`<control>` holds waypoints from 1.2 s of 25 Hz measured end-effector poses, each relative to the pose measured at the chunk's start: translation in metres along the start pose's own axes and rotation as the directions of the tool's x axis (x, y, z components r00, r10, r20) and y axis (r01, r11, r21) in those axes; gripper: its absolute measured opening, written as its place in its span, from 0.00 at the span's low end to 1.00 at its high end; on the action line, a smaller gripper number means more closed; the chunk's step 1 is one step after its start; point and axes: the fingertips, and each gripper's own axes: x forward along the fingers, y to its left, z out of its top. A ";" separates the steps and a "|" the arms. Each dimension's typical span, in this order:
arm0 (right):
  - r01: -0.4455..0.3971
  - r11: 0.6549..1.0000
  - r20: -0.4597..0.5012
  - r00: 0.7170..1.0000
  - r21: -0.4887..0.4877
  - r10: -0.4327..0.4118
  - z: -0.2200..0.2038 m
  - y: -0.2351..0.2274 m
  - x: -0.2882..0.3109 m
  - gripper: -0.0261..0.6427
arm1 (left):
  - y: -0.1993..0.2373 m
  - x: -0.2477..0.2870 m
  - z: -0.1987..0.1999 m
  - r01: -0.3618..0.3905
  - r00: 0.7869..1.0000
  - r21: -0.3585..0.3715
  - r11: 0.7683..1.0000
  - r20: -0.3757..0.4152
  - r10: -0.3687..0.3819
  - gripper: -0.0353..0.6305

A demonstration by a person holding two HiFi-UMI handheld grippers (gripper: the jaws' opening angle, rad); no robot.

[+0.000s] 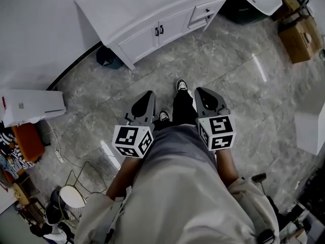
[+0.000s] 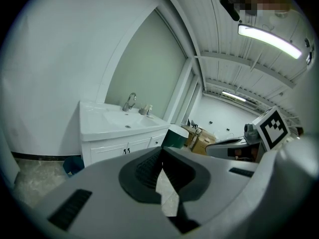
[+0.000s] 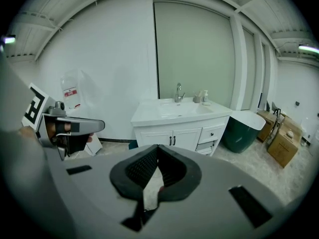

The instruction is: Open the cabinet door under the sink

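The grey left gripper (image 1: 145, 101) hangs with its jaws clenched on nothing, well apart from the white vanity cabinet (image 1: 133, 46) under the sink. The cabinet's white panelled doors (image 1: 172, 25) meet at small dark handles (image 1: 159, 30). The doors are probably light, rigid and smooth, so a handle is the best place to pinch. The grey right gripper (image 1: 205, 98) is likewise clenched and empty.

- A white vanity cabinet (image 1: 127, 9) with a sink top stands by the wall, its two white doors (image 1: 142, 40) closed, with dark handles (image 1: 159, 30) side by side.
- The left gripper (image 1: 144, 103) and right gripper (image 1: 205, 99) hang over the grey marble floor (image 1: 228, 70), well apart from the cabinet.
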 end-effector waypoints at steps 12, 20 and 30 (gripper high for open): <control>-0.109 0.993 -0.001 0.994 -0.043 0.109 0.036 -0.033 0.059 0.06 | 0.021 0.045 0.028 -0.089 0.995 -0.030 0.996 0.033 0.090 0.05; -0.187 0.981 -0.037 0.982 -0.061 0.185 0.063 -0.074 0.111 0.06 | 0.026 0.105 0.048 -0.124 0.992 -0.060 0.990 0.024 0.126 0.05; -0.279 0.957 -0.061 0.960 -0.085 0.274 0.096 -0.121 0.165 0.06 | 0.032 0.183 0.070 -0.190 0.982 -0.061 0.980 0.000 0.191 0.05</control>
